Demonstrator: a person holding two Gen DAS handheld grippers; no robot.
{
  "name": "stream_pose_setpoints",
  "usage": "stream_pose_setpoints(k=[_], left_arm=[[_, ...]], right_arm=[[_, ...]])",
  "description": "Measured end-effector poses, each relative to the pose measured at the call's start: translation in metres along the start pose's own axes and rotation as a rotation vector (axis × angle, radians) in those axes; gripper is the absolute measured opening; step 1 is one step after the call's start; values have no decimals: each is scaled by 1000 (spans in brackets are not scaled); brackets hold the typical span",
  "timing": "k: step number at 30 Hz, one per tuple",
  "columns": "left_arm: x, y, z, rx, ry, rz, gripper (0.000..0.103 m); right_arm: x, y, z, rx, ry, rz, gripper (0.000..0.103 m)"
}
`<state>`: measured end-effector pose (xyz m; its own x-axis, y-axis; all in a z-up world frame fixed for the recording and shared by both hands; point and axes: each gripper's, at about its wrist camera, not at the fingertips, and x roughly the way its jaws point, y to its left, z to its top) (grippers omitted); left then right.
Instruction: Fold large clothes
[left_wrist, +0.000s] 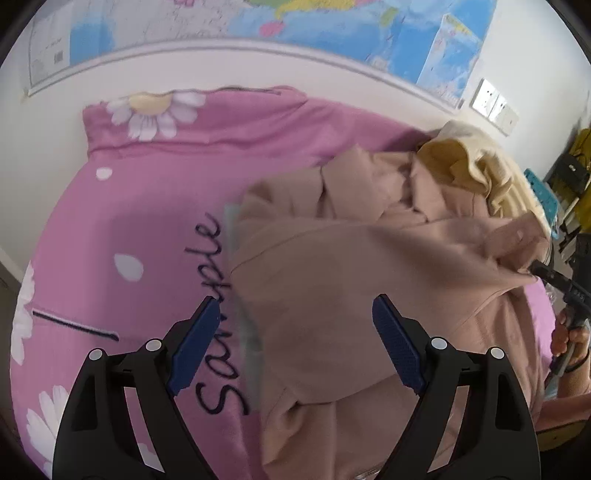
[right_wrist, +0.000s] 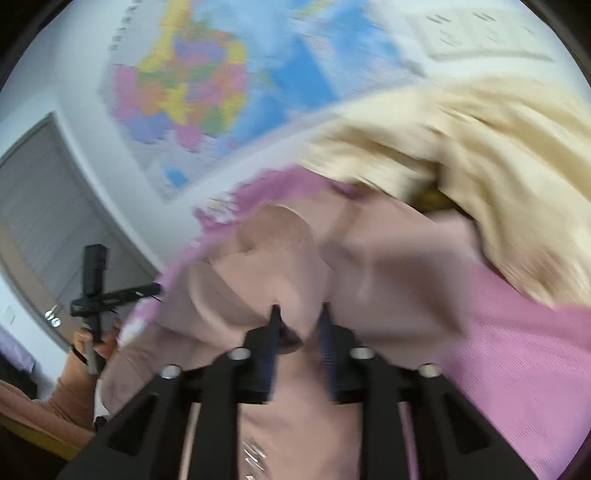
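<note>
A large beige-pink garment (left_wrist: 354, 280) lies crumpled on a pink daisy-print bed cover (left_wrist: 122, 206). My left gripper (left_wrist: 295, 321) is open and empty, hovering over the garment's left edge. My right gripper (right_wrist: 299, 314) is shut on a fold of the beige-pink garment (right_wrist: 288, 258) and lifts it; it shows in the left wrist view (left_wrist: 535, 269) at the right, pinching the cloth. The right wrist view is blurred.
A cream-yellow garment (left_wrist: 476, 162) is piled behind the beige one, also in the right wrist view (right_wrist: 480, 155). A wall with maps (left_wrist: 332, 22) runs behind the bed. A door (right_wrist: 48, 206) stands at left. Shelving (left_wrist: 569, 173) is at far right.
</note>
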<state>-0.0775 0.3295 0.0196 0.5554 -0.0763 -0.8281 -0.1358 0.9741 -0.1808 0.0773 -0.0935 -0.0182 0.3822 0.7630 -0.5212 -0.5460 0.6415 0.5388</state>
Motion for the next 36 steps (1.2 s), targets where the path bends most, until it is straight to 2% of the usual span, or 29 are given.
stream_pose_setpoints(k=[2, 4, 8, 11, 12, 13, 14, 15, 17, 18, 20, 22, 23, 25, 26, 27, 29, 31, 33, 36], left_arm=[[5, 3, -4, 3, 20, -3, 87], [10, 5, -8, 8, 50, -21, 89], [17, 6, -12, -1, 93, -69, 92], [25, 5, -15, -5, 125, -107, 93], [29, 2, -17, 1, 138, -107, 87], [32, 0, -18, 12, 150, -101, 80], [35, -2, -20, 25, 162, -98, 64], [34, -3, -20, 28, 154, -86, 51], [30, 0, -18, 22, 140, -72, 32], [27, 3, -16, 10, 132, -70, 29], [21, 8, -12, -6, 117, -79, 29], [21, 9, -10, 2, 116, -67, 36], [23, 9, -10, 14, 121, -45, 45], [26, 10, -12, 12, 131, -36, 53], [25, 12, -15, 0, 134, -67, 59], [24, 15, -16, -9, 134, -77, 70], [19, 20, -19, -34, 130, -86, 81], [15, 24, -21, -49, 125, -130, 82], [12, 27, -22, -69, 132, -160, 93], [17, 27, -19, -78, 147, -204, 96]], right_arm=[[-11, -19, -11, 67, 17, -26, 44], [-23, -26, -18, 95, 9, -12, 51], [-36, -24, -14, 85, -48, -43, 65], [-19, -16, -5, 31, -24, -68, 67], [-11, -12, -1, 12, -10, -75, 61], [-2, -8, 1, -17, 18, -95, 49], [6, -6, 3, -36, 36, -109, 16], [10, -3, 5, -53, 48, -103, 8], [6, 0, 11, -55, 16, -97, 7], [3, 0, 16, -48, -5, -89, 5], [-1, -3, 27, -30, -35, -99, 5], [6, -5, 37, -52, -41, -158, 5], [15, -7, 40, -64, -24, -175, 6], [39, -16, 39, -74, 67, -233, 15], [47, -22, 36, -68, 101, -260, 30], [47, -26, 33, -53, 101, -265, 42], [39, -30, 28, -26, 76, -251, 48], [18, -31, 23, -1, 18, -198, 60], [0, -29, 19, 7, -18, -187, 75], [-14, -37, 13, 29, -28, -201, 86]])
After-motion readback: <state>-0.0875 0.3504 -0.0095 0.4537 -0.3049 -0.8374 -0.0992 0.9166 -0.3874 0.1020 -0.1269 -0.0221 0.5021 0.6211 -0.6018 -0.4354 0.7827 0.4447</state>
